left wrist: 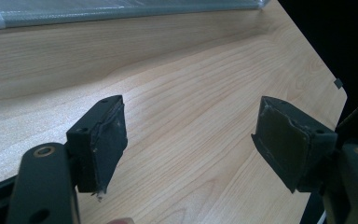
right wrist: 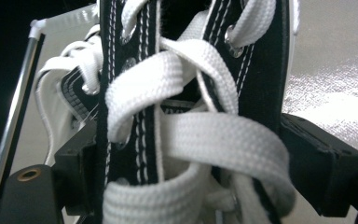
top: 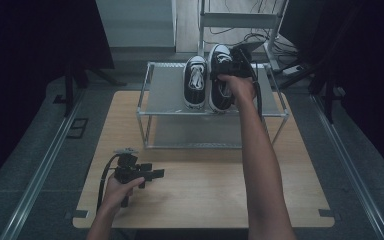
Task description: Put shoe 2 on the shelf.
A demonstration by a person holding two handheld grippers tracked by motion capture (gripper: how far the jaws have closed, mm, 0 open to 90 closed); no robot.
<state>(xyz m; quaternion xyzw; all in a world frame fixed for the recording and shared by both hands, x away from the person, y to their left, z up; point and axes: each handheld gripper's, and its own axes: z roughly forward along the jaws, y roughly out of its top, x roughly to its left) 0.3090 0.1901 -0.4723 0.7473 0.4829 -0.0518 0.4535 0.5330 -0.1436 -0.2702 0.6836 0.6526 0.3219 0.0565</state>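
Up on the top shelf of the metal shoe rack (top: 165,92), the right gripper (top: 237,62) was clamped across the laced upper of a black sneaker (top: 219,90) with white laces, just beside its mate (top: 195,82). Near the front of the wooden table (top: 205,190), the left gripper (top: 152,174) hovered with its jaws apart, holding nothing.
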